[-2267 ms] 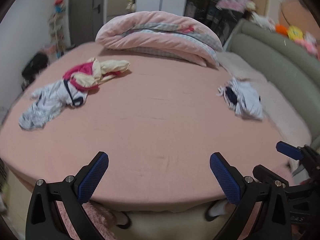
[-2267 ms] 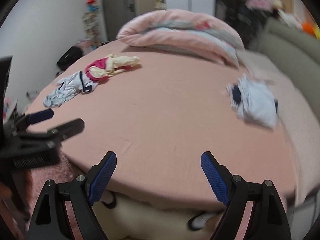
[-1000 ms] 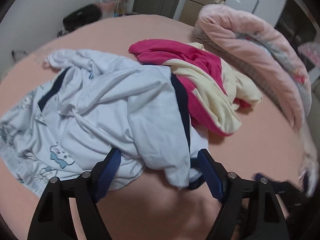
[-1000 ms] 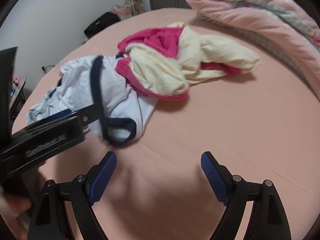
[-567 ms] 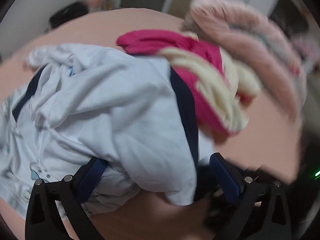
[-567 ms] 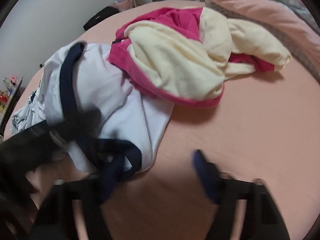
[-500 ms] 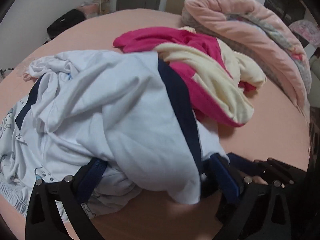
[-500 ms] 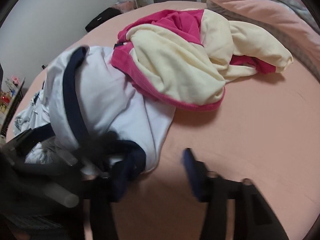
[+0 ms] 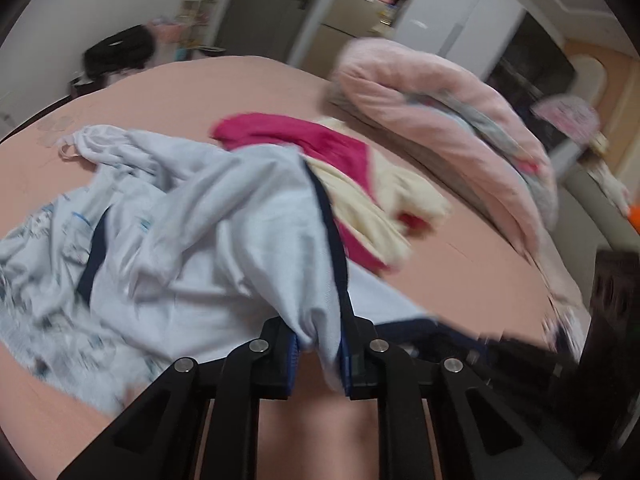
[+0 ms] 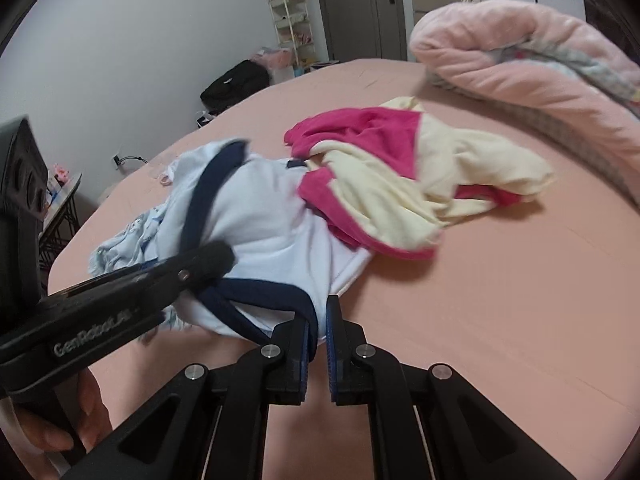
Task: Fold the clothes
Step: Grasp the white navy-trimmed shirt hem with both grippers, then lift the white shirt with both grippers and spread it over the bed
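A crumpled white shirt with navy trim [image 9: 192,240] lies on the pink bed [image 9: 472,280]. My left gripper [image 9: 318,354] is shut on a bunched fold of it beside a navy band. My right gripper [image 10: 319,340] is shut on the shirt's [image 10: 272,236] navy-edged hem, just right of the left gripper [image 10: 204,264]. A pink and cream garment [image 10: 400,184] lies against the shirt's far side; it also shows in the left wrist view [image 9: 352,184].
A rolled pink quilt [image 10: 532,68] lies at the back of the bed, also in the left wrist view [image 9: 448,128]. A black bag [image 10: 236,84] sits on the floor by the wall. A grey headboard [image 9: 600,196] runs along the right.
Both grippers have closed from open onto the white shirt's near edge. The shirt's near edge is now bunched up between the jaws.
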Demonstrator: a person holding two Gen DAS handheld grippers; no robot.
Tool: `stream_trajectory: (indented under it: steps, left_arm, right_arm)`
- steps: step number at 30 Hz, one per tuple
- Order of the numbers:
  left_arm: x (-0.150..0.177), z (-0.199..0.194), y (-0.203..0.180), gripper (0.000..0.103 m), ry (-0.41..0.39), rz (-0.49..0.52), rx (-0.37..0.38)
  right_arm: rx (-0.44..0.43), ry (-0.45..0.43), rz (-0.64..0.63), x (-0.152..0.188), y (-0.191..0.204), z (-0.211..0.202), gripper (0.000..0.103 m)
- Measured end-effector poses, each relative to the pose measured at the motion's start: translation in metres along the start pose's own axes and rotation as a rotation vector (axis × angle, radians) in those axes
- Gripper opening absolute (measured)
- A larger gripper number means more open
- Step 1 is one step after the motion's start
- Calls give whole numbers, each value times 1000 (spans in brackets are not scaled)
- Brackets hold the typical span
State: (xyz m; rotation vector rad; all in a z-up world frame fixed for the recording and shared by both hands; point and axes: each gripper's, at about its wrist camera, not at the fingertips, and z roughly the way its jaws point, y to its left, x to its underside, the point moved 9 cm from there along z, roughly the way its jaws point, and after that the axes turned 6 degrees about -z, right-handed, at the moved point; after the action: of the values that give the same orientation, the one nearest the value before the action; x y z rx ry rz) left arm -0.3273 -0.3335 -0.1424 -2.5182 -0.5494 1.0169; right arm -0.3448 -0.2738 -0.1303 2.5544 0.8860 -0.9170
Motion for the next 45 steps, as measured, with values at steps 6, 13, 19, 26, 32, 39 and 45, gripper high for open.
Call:
stream_trajectory:
  steps: [6, 13, 19, 26, 32, 39, 45]
  left_arm:
    - [83, -23, -92, 10, 114, 75, 146]
    - [178, -43, -193, 10, 221, 71, 241]
    - [267, -56, -282, 10, 334, 77, 354]
    - [311, -81, -316, 15, 431, 125, 361]
    - [298, -101, -293, 22, 449, 198, 206]
    - [314, -58, -272, 29, 465, 289, 59]
    - [333, -20, -268, 44, 451, 431, -104]
  right_arm:
    - [124, -1, 3, 40, -49, -77, 4]
    - [176, -9, 119, 127, -108, -189, 4]
    - [221, -44, 258, 211, -168, -292, 4]
    - [259, -64, 398, 280, -202, -353, 4]
    - [289, -61, 393, 300, -211, -360, 5]
    - [201, -26, 450, 321, -212, -332, 5]
    - [216, 11, 450, 343, -216, -329, 5]
